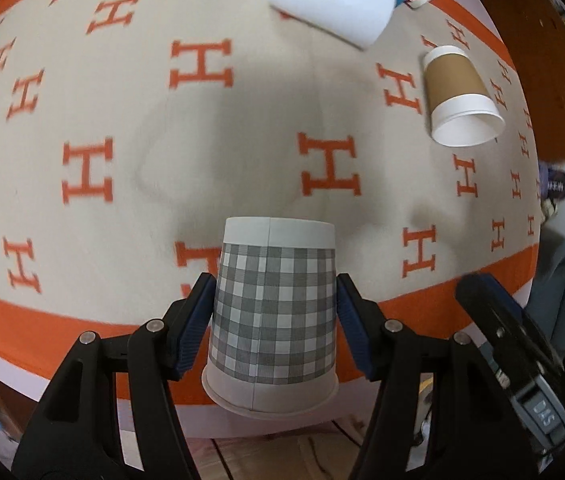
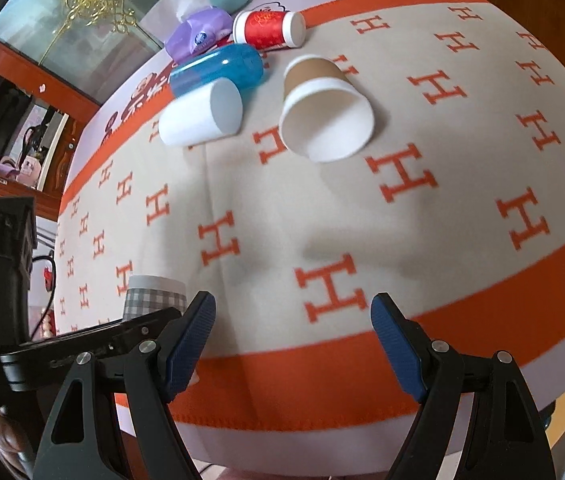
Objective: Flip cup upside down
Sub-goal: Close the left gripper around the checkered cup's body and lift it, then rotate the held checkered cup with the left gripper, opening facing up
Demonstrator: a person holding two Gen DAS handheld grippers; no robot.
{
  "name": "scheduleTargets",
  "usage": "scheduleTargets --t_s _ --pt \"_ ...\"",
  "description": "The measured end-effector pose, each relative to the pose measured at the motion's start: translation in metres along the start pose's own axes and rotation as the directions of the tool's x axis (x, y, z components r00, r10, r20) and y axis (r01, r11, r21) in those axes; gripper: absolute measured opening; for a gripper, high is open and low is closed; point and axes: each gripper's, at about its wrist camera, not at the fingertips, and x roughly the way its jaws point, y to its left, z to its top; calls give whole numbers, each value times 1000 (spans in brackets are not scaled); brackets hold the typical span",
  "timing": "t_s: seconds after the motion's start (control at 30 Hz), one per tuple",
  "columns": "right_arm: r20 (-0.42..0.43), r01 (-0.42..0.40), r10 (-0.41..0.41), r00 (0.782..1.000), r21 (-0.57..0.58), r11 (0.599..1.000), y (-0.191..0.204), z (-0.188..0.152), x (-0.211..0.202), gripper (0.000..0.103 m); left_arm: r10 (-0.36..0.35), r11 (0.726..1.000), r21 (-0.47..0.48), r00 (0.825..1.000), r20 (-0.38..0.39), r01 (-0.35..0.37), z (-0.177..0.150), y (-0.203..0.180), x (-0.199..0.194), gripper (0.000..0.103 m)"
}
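The checked cup [image 1: 272, 316] sits between the blue pads of the left hand-held gripper [image 1: 272, 320], at the near edge of the desk [image 1: 242, 120], which is covered with an H-patterned cloth. The cup's long axis runs away from the camera along the fingers: its closed base points far and up, its rolled rim points near and down, so it already looks inverted (or very nearly so). The pads [image 1: 194, 328] flank the cup's wall on both sides and appear to press on it, so I judge the left hand-held gripper to be grasping the cup. Whether the rim rests on the desk or hangs just past its near edge cannot be told from this view.

The right hand-held gripper [image 2: 294, 344] is spread wide with nothing between its pads, and hovers over the near orange border. From its view the checked cup shows only as a sliver at the left, behind the left tool, so the left hand is the one nearer and already on the cup.

The coming move likely turns on setting the rim flat on the cloth, further in from the edge, then releasing.

Farther off lie a brown cup [image 1: 460, 96] on its side, a white cup [image 2: 202, 114], a blue bottle [image 2: 218, 68] and a red cup [image 2: 268, 30].
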Motion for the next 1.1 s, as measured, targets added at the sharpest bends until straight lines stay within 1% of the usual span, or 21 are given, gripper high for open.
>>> scheduleTargets --t_s 0.13,0.2,0.3,0.4,0.5,0.63,0.73,0.83,0.93,1.03,1.07,1.1 --pt "-14 4 -4 1000 -11 1000 -6 -11 0 81 9 999 -50 1000 27 -8 -11 6 9 58" --pt "-19 7 -7 1000 -17 1000 -9 -15 -1 81 17 998 -55 999 39 -15 -14 9 13 59" --pt "-24 11 -11 1000 -18 1000 -13 -20 -1 81 53 997 -56 998 30 -52 -15 8 17 61" --pt "-27 12 -13 1000 -19 1000 -16 -22 -2 81 50 997 -52 998 30 -49 -17 7 17 66" --pt "-25 13 -13 1000 -26 1000 -17 -23 -5 81 55 998 -39 998 42 -53 -19 6 11 72" --pt "-17 8 -8 1000 -29 1000 -16 -25 -11 81 50 999 -22 997 62 -49 -25 6 -4 73" --pt "-8 5 -5 1000 -39 999 -12 -26 -17 81 63 998 0 992 108 -64 -33 4 -20 73" --pt "1 -4 4 1000 -48 999 -7 -27 -25 81 76 996 21 982 173 -81 -40 -2 -44 73" --pt "7 -20 21 1000 -63 998 1 -27 -33 81 98 994 30 962 255 -110 -53 0 -70 73" --pt "16 -44 46 999 -91 995 13 -26 -42 81 102 993 26 931 350 -118 -67 10 -95 73" --pt "16 -57 59 998 -102 993 19 -25 -45 81 105 993 11 918 382 -117 -71 15 -102 73" --pt "13 -66 68 998 -111 992 23 -25 -47 81 102 994 -1 911 400 -111 -75 20 -106 73"
